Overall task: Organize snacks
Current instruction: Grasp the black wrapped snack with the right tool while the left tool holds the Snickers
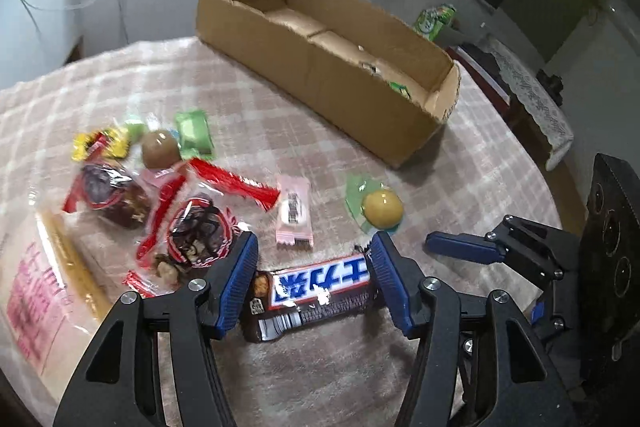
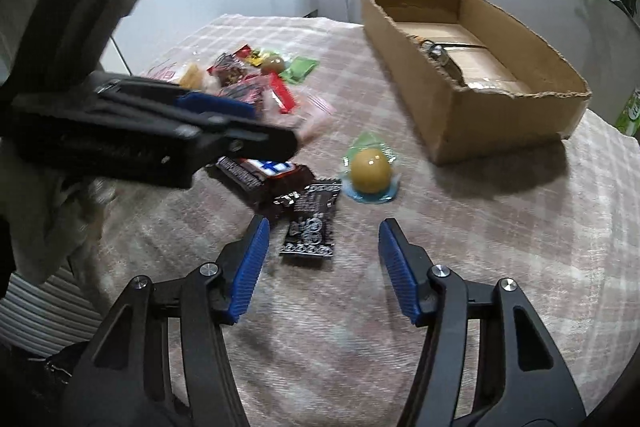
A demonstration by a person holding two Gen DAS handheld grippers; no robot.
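The left gripper (image 1: pixel 312 263) sits low over the checked tablecloth (image 1: pixel 280 131), its blue pads spread wide on either side of a brown chocolate bar (image 1: pixel 316 291); the pads flank the bar's two ends, and I cannot tell whether they touch it. The right gripper (image 2: pixel 324 251) hovers beside it, jaws wide apart and holding nothing, with a small black snack packet (image 2: pixel 310 227) lying just ahead of its left pad. Just past the bar lie a pink wrapped sweet (image 1: pixel 294 213) and a yellow jelly cup (image 1: pixel 382 209) on its green film. To the left spreads a loose heap of snacks (image 1: pixel 160 179): red-wrapped pieces, a green packet, a brown jelly cup. Farther back stands the long open cardboard box (image 1: pixel 320 67), with a little inside it. Beyond the box a green packet (image 1: pixel 434 19) rests near the table's far edge.
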